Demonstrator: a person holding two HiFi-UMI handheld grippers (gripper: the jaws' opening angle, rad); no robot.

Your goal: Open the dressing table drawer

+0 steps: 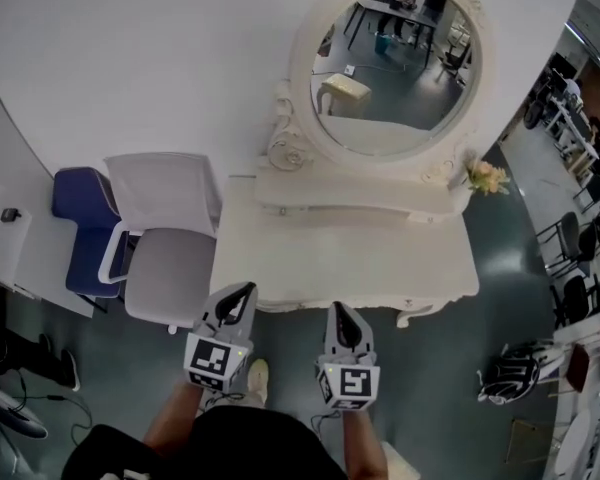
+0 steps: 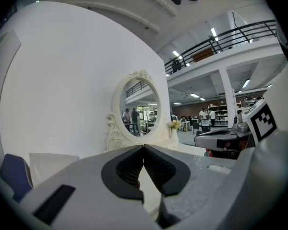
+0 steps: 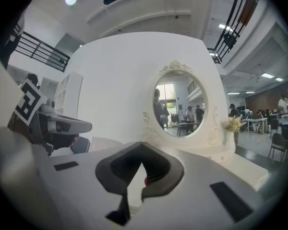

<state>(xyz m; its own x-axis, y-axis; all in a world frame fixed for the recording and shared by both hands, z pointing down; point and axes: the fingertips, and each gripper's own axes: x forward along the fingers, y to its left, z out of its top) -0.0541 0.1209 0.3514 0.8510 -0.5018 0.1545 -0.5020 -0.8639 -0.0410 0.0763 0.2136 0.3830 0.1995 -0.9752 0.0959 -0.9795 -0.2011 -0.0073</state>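
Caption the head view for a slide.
Left gripper and right gripper, both shut and empty, facing the white dressing table and oval mirror.

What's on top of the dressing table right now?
On the dressing table, a raised shelf at the back carries an oval mirror, with flowers at its right end in the head view. The drawer front is hidden below the tabletop edge.

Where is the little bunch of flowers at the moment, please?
In the head view the flowers sit at the dressing table's back right corner, just beside the oval mirror's lower right edge.
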